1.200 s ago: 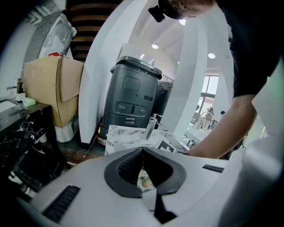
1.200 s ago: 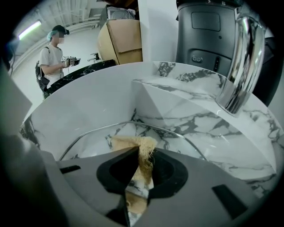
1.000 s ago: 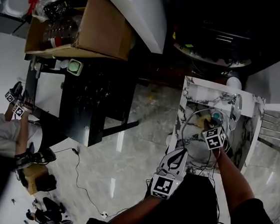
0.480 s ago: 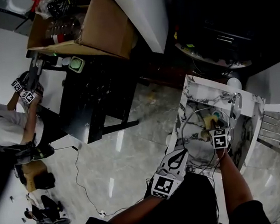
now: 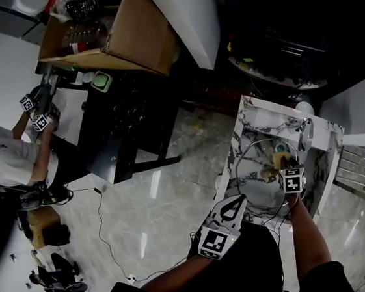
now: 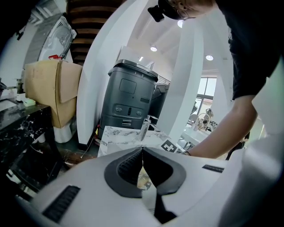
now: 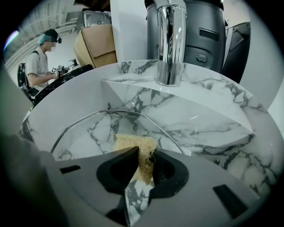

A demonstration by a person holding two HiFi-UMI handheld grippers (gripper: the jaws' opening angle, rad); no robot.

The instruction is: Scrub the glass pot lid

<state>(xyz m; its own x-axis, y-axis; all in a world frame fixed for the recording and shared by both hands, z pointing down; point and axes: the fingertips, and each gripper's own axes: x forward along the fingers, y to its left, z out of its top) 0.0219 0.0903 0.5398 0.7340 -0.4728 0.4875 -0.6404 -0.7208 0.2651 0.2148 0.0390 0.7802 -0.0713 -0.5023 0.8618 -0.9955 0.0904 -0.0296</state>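
The glass pot lid [image 5: 257,180] lies in the marble sink [image 5: 245,123], its metal rim [image 7: 88,115] curving round in the right gripper view. My right gripper [image 5: 284,166] [image 7: 144,153] is shut on a tan fibrous scrubber [image 7: 133,142] [image 5: 279,159], which presses on the lid's glass below the chrome faucet [image 7: 171,40]. My left gripper [image 5: 238,198] [image 6: 142,150] hovers at the sink's near left edge, by the lid's rim. Its jaw tips meet, and I see nothing held between them. The lid does not show in the left gripper view.
A black table [image 5: 128,128] with a cardboard box [image 5: 131,36] stands to the left, where another person [image 5: 7,162] works with grippers. Cables [image 5: 107,235] trail over the glossy floor. A grey bin [image 6: 128,97] stands behind the sink.
My right gripper has slid the scrubber a little to the right across the lid. The left gripper has stayed put. The person at the left has risen and moved towards the table.
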